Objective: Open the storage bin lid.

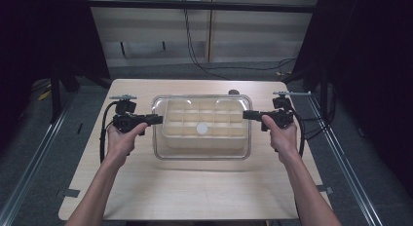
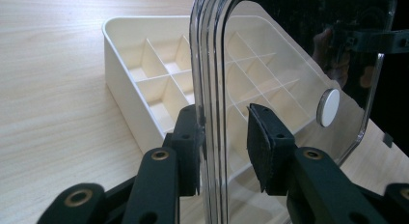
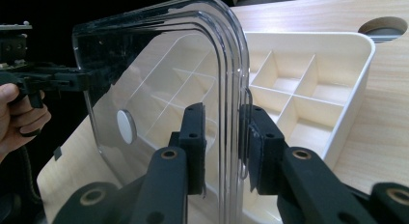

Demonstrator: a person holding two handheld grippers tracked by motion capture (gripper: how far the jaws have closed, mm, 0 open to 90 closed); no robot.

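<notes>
Both grippers, L [image 2: 223,147] & R [image 3: 223,149], straddle clear lid [image 1: 201,105] edges over divided tray [image 1: 202,133].

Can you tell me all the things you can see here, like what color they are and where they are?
Table: one, light wood, under everything.
Divided tray: one, cream, middle of the table, many small compartments.
Clear lid: one, see-through, over the tray, its two ends between the jaws of the grippers.
Round disc: one, white, at the middle of the lid.
Cables: a few, black, on the floor beyond the table.
Left gripper: one, black, at the lid's left end, jaws either side of the edge.
Right gripper: one, black, at the lid's right end.
Hands: two, one holding each gripper.
</notes>
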